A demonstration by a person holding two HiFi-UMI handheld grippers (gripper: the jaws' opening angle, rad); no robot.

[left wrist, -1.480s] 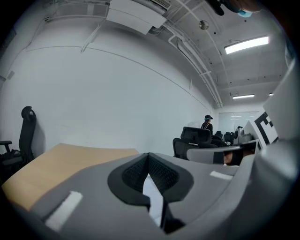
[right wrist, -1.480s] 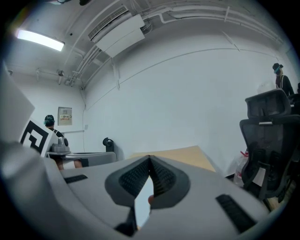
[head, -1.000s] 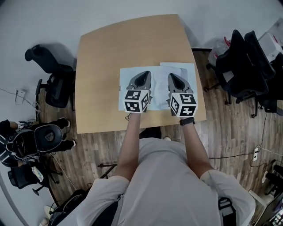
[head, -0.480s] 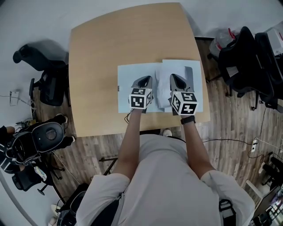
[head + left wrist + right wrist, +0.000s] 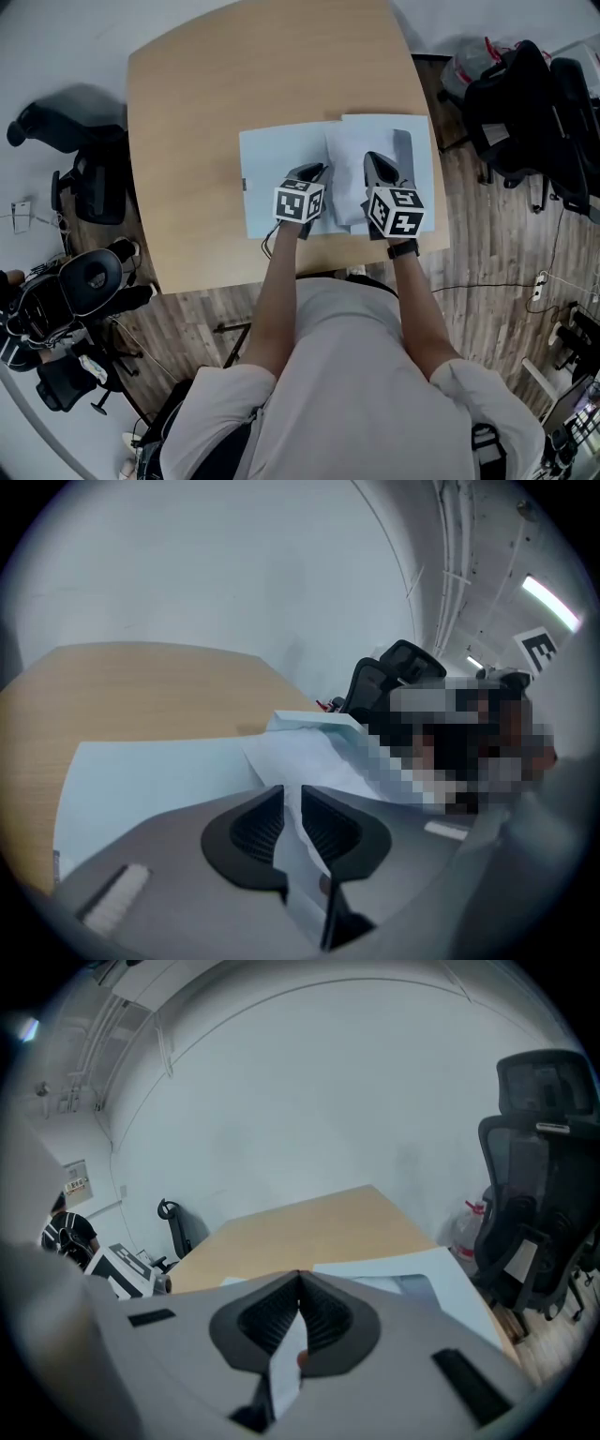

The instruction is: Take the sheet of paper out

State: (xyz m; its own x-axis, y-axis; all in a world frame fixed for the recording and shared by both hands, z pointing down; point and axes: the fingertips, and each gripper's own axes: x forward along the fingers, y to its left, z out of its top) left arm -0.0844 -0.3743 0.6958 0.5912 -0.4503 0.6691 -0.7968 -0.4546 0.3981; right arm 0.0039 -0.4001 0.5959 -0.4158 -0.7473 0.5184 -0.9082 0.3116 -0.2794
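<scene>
Pinching the sheet (image 5: 358, 157) near its 6 o'clock edge, the right gripper (image 5: 300, 1279) has its jaws pressed together on a strip of white paper that runs up between the pads. The left gripper (image 5: 292, 797) sits just beside it, toward 9 o'clock. Its jaws are opening: a narrow gap shows between the pads, and the sheet's edge passes through that gap without being squeezed.

The sheet lies on the table (image 5: 234, 75), mostly at 3 o'clock of a pale-blue folder (image 5: 274, 169), and overlaps the folder's 3 o'clock side. From above it looks slightly rumpled, with a grey patch near its 2 o'clock corner. Whether any part of it is tucked inside the folder, no view shows. The folder itself lies flat, close to the table's 6 o'clock edge, within easy reach of the person.

Both grippers point away from the person and tilt down toward the table, so each meets the sheet's near edge at a shallow angle. Two holds side by side on one edge would keep thin paper from twisting or tearing as it slides. With the left jaws letting go, the right alone has the sheet, probably enough now that most of it is clear of the folder.

By my reading, the removal is nearly done. What remains is to draw the sheet off toward 3 o'clock, or lay it flat. The risk is a crease where the single pinch bears the drag.
</scene>
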